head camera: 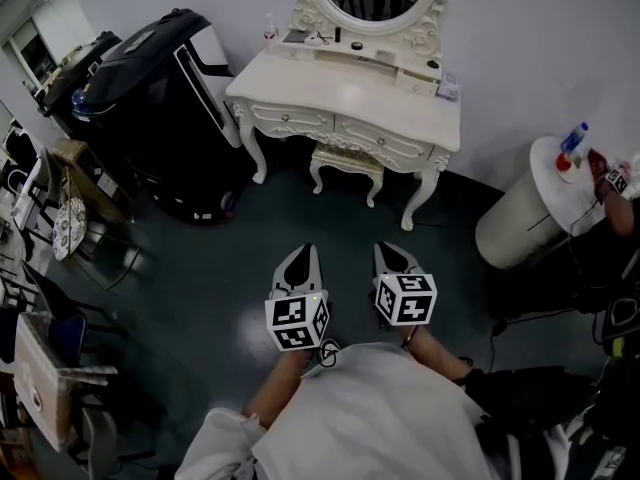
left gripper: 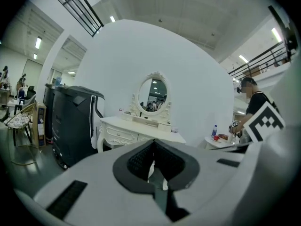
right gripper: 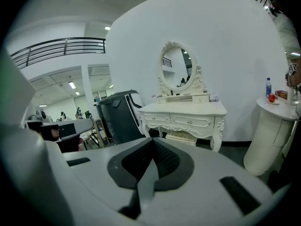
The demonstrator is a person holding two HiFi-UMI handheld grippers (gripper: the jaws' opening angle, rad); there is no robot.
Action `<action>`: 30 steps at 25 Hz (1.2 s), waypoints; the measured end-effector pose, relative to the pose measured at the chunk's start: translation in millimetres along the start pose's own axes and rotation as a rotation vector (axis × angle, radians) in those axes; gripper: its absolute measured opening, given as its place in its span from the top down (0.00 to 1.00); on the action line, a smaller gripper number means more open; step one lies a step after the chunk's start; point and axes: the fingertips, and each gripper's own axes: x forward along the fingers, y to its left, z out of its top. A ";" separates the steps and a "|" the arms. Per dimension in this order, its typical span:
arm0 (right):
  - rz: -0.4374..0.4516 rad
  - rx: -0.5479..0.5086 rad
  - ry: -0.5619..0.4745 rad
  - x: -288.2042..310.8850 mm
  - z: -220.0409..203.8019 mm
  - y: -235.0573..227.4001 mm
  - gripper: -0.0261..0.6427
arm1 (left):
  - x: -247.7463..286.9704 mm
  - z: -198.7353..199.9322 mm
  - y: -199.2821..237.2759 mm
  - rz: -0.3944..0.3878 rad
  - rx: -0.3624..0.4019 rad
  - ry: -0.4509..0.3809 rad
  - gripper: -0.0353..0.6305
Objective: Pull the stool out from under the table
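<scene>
Left gripper and right gripper, both pressed together, face the stool under the bench; unopened, they might merely shove it.

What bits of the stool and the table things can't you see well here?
- Stool: head view, its seat is tucked under the dressing table, which covers the top.
- Stool, left gripper view: the left claw blocks nearly all of it.
- Little things on the table's shelf: head view, too small to name.
- Person by the round stand: head view, cut off by the right edge.
</scene>
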 end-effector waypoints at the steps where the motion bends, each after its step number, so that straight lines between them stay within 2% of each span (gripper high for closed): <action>1: 0.001 -0.003 -0.001 5.5 2.0 4.7 0.96 | 2.6 0.7 8.0 0.002 -0.005 0.001 0.93; 10: -0.016 0.000 0.027 40.3 3.0 17.8 0.96 | 23.0 0.8 48.7 0.010 -0.035 0.002 0.93; 18: -0.062 0.012 0.023 46.9 8.0 4.0 0.96 | 44.5 -0.1 51.0 -0.010 -0.050 0.013 0.93; 30: -0.090 0.059 0.004 105.2 31.2 -21.9 0.96 | 104.2 16.0 58.9 -0.049 0.004 0.020 0.93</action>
